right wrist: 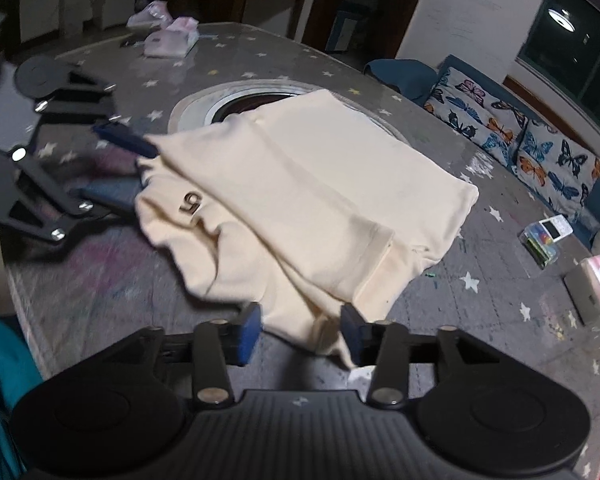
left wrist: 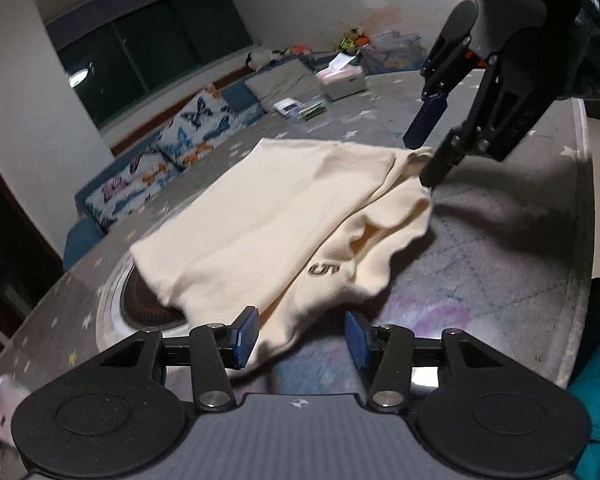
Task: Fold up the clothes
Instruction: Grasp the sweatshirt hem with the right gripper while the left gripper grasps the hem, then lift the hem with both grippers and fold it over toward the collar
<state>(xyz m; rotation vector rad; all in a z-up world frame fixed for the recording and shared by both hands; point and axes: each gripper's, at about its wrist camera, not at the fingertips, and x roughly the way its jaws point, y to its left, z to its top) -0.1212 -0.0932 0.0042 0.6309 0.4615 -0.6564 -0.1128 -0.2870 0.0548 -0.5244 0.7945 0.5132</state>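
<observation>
Item: cream garment (right wrist: 300, 200), partly folded, lying across the middle of the grey star-printed table (right wrist: 480, 292), its far part covering a round recess (right wrist: 220, 104) in the tabletop. A small "5" mark (right wrist: 191, 202) shows on the loose lower layer; the top layer lies flat, the near hem is rumpled.

Right gripper (right wrist: 300, 332): fingers wide, straddling one bunched corner of the cloth nearest the table's near edge; the cloth sits between the pads but is not pinched.

Left gripper (left wrist: 300, 338): fingers wide, at the opposite corner of the same hem; one pad (left wrist: 246, 336) appears to touch fabric, though motion blur makes this uncertain.

Risks, judged:
- closing now may catch only the upper layer, so the fold splits and the lower layer drags;
- uneven lift between the two corners would skew the crease;
- slack over the recess may sag and snag there.

Surroundings: tissue packs (right wrist: 168, 40) near the far edge; butterfly cushions (right wrist: 512, 136) beyond the table.
</observation>
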